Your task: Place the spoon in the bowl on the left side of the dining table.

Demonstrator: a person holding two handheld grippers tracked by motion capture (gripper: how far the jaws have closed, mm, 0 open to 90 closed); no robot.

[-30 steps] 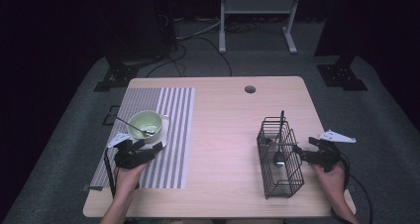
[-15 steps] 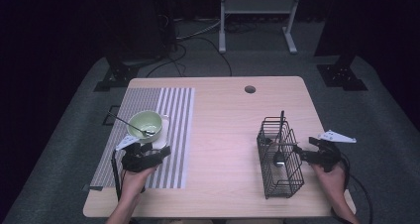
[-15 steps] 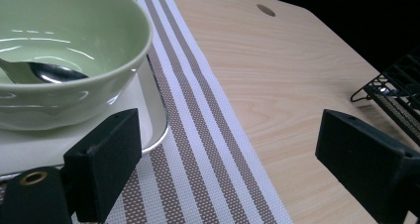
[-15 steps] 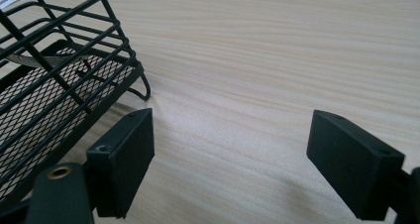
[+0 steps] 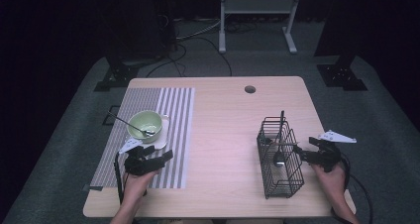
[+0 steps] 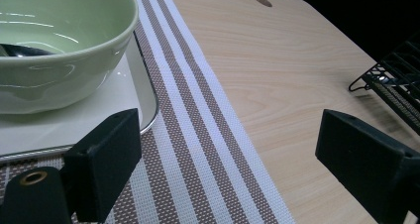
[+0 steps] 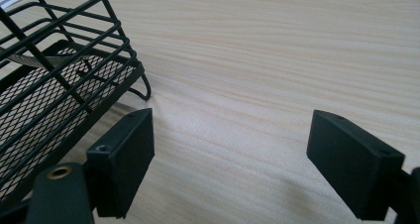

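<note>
Wood table, striped mat left, wire basket right, dark room.

Left gripper jaws apart, empty | green bowl on white tray | striped placemat beneath

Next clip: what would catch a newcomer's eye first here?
Probably the pale green ceramic bowl with a dark spoon in it, on a white tray atop the brown-and-white striped placemat at the table's left. Opposite stands the black wire cutlery basket with utensils. Both the left gripper and right gripper are open, holding nothing.
</note>
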